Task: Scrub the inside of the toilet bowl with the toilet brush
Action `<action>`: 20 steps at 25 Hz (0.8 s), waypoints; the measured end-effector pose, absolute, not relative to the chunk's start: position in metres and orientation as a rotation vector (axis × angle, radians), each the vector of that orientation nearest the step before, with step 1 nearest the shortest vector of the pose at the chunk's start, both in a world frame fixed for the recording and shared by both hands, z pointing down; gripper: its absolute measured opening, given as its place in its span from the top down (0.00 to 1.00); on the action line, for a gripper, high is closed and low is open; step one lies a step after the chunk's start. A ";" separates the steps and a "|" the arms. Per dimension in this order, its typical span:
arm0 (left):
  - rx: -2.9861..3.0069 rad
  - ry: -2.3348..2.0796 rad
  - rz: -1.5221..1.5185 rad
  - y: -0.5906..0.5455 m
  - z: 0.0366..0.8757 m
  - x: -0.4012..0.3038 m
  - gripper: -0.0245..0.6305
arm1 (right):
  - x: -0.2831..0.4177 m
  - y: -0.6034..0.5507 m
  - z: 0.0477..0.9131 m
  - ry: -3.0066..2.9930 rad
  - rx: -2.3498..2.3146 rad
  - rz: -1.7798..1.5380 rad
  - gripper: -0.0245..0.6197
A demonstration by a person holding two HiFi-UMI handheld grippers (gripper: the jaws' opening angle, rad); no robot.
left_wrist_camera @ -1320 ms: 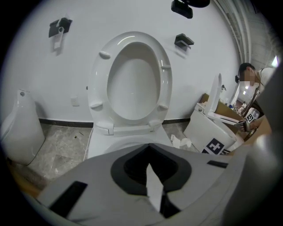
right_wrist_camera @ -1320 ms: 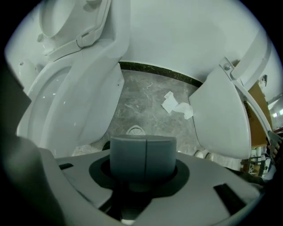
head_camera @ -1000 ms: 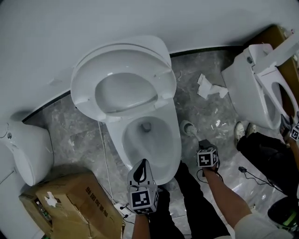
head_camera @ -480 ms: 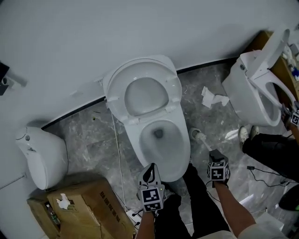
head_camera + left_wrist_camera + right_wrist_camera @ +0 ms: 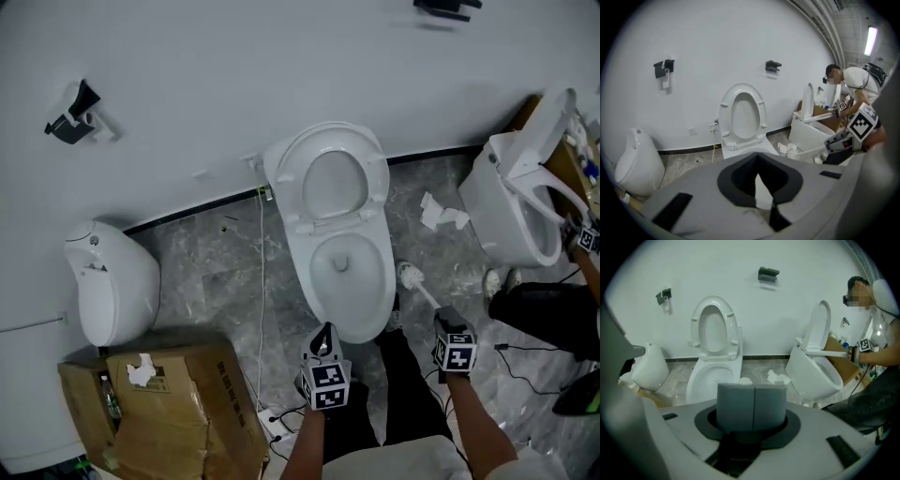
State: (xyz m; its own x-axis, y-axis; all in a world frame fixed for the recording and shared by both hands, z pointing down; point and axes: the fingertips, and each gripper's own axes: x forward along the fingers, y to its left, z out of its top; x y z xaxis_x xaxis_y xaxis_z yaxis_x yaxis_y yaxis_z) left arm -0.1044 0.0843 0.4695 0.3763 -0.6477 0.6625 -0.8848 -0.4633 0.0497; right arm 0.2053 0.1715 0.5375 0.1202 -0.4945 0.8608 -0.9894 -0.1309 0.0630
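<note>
The white toilet (image 5: pixel 342 267) stands against the wall with its seat and lid (image 5: pixel 333 178) raised and the bowl bare. My right gripper (image 5: pixel 446 317) is to the right of the bowl and shut on the handle of the toilet brush. The white brush head (image 5: pixel 408 275) hangs outside the bowl, by its right rim. In the right gripper view the brush head (image 5: pixel 744 379) peeks over the grey pads (image 5: pixel 736 406). My left gripper (image 5: pixel 323 339) sits just in front of the bowl's near rim, shut on nothing. The left gripper view shows the toilet (image 5: pixel 740 117) ahead and the brush handle (image 5: pixel 811 150).
A second toilet (image 5: pixel 511 211) with its lid up stands at the right, with another person (image 5: pixel 544 309) working beside it. Crumpled paper (image 5: pixel 441 213) lies between the toilets. A urinal (image 5: pixel 112 281) and a cardboard box (image 5: pixel 159 403) are at the left. A cable (image 5: pixel 261 281) runs down the floor.
The head view has drawn back and up, so the toilet looks smaller. Both grippers have risen with it. The right gripper keeps hold of the brush beside the bowl.
</note>
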 end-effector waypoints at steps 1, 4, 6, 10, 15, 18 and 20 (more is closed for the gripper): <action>2.229 -1.348 0.778 0.087 0.462 -0.110 0.92 | 0.200 0.173 0.525 -1.481 1.724 0.912 0.69; 2.174 -1.391 0.662 0.096 0.444 -0.119 0.92 | 0.184 0.175 0.493 -1.570 1.705 0.863 0.69; 2.168 -1.410 0.613 0.101 0.434 -0.117 0.92 | 0.177 0.174 0.479 -1.605 1.705 0.840 0.69; 2.217 -1.413 0.589 0.100 0.414 -0.118 0.92 | 0.147 0.161 0.461 -1.669 1.713 0.814 0.69; 2.145 -1.444 0.555 0.111 0.403 -0.143 0.92 | 0.097 0.162 0.449 -1.765 1.691 0.829 0.69; 2.118 -1.465 0.570 0.112 0.407 -0.156 0.92 | 0.077 0.162 0.452 -1.815 1.639 0.835 0.69; 2.090 -1.484 0.571 0.111 0.414 -0.165 0.92 | 0.070 0.160 0.458 -1.824 1.598 0.825 0.69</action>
